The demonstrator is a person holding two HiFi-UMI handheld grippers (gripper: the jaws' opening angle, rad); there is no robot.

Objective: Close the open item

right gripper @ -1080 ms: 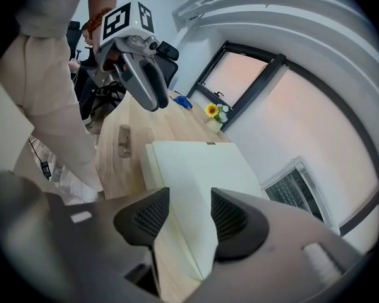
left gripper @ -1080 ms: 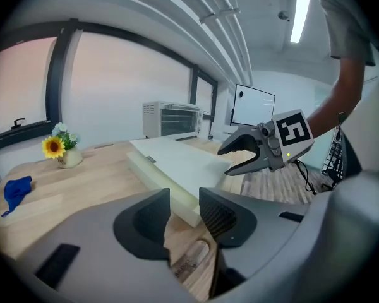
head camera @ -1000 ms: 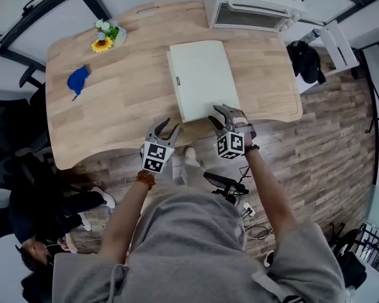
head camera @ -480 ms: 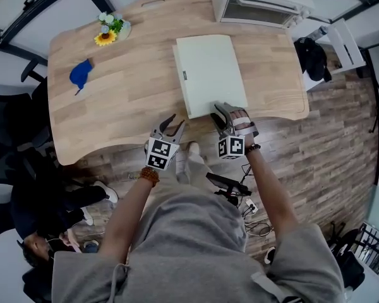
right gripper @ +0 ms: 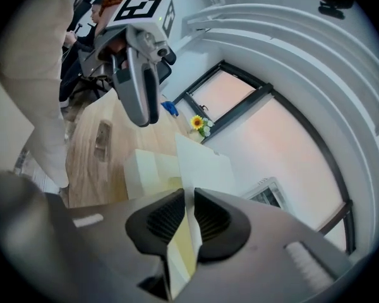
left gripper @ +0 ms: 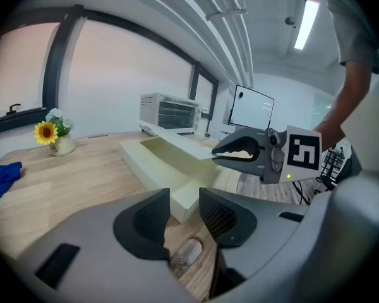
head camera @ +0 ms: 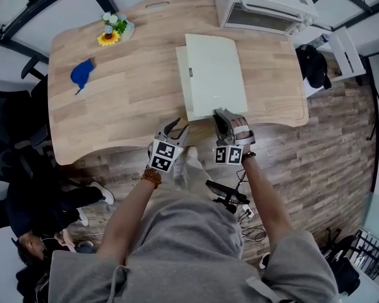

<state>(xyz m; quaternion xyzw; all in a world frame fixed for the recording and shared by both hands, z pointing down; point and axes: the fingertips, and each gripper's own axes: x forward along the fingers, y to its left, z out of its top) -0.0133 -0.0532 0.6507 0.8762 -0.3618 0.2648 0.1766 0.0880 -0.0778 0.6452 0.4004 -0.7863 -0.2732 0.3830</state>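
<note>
Closing just now on raised lid of cream box, right gripper fingers

R gripper, jaws just closed on box lid

A light wooden table with rounded corners and a wavy near edge stands on a floor of brown wood planks. A narrow slot is cut through the top close to the far edge. Four things lie directly on the top, all well apart from one another. A white toaster oven fills the far right corner. A pale flat box lies lengthwise right of the middle, its near end reaching the table's near edge. A small vase with a sunflower stands at the far left, and a crumpled blue cloth lies nearer along the left side.
</note>
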